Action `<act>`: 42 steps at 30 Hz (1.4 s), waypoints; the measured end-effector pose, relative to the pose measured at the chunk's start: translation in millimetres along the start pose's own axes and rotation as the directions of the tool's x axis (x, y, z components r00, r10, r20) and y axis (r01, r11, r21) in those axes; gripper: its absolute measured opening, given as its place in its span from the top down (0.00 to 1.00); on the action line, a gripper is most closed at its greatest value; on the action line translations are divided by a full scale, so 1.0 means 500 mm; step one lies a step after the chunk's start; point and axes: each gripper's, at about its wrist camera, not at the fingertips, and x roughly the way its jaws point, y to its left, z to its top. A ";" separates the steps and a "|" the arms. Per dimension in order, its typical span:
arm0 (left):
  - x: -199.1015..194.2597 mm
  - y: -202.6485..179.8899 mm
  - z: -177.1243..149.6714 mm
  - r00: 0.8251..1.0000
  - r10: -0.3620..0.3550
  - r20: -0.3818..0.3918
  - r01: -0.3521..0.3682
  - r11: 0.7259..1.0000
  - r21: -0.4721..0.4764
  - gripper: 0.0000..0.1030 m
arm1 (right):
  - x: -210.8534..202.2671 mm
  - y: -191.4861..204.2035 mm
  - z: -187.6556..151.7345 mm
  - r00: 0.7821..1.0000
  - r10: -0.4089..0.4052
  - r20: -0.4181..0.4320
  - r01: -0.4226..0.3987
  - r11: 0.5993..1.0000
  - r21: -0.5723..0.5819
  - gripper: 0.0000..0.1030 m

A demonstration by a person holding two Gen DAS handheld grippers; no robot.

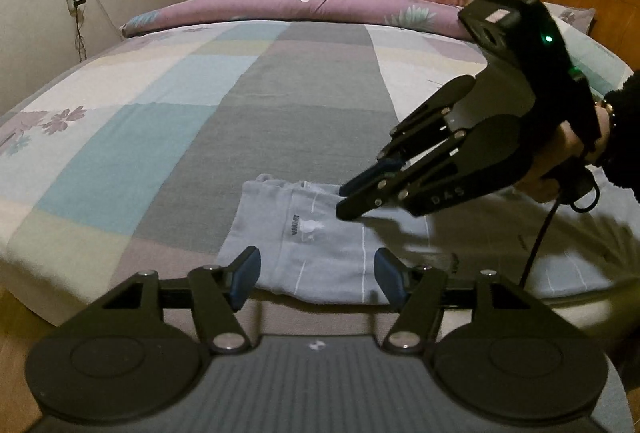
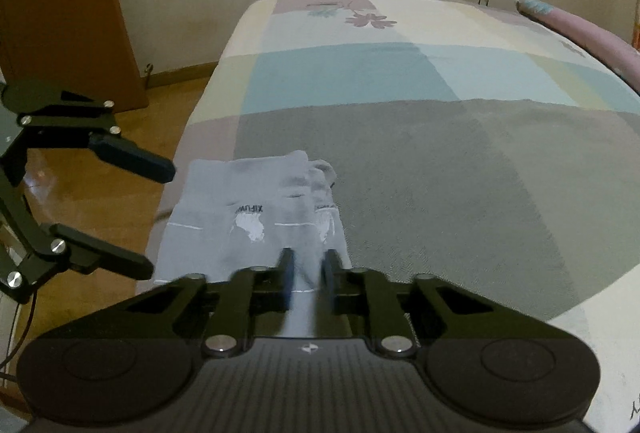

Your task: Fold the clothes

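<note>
**Dim indoor light, fisheye warp, some motion blur**

Both views are dim and yellowish, grainy and soft throughout. Black corners ring each picture, and the fisheye bends the bed (image 1: 168,101) edges and walls into curves. In the left wrist view a green lamp glows on the right claw (image 1: 346,199), which casts a soft shadow on the garment (image 1: 320,233). In the right wrist view the cloth between the claw's pads is smeared by motion. The wooden floor (image 2: 80,201) shows a faint sheen.

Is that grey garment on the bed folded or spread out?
Folded: the grey garment lies as a compact layered stack near the bed's edge.
</note>
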 end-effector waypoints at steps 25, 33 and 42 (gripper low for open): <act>0.052 -0.031 0.027 0.997 -0.069 0.039 0.065 0.995 0.077 0.37 | -0.246 -0.032 -0.134 0.976 -0.216 0.001 0.213 0.964 0.156 0.78; 0.069 -0.038 -0.005 0.998 -0.049 -0.048 0.053 0.995 0.085 0.36 | -0.290 -0.063 -0.264 0.960 -0.267 -0.087 0.281 0.921 0.269 0.78; 0.073 -0.133 0.022 0.996 -0.088 -0.025 0.091 0.967 0.239 0.36 | -0.270 -0.034 -0.243 0.981 -0.190 -0.027 0.190 0.949 0.252 0.78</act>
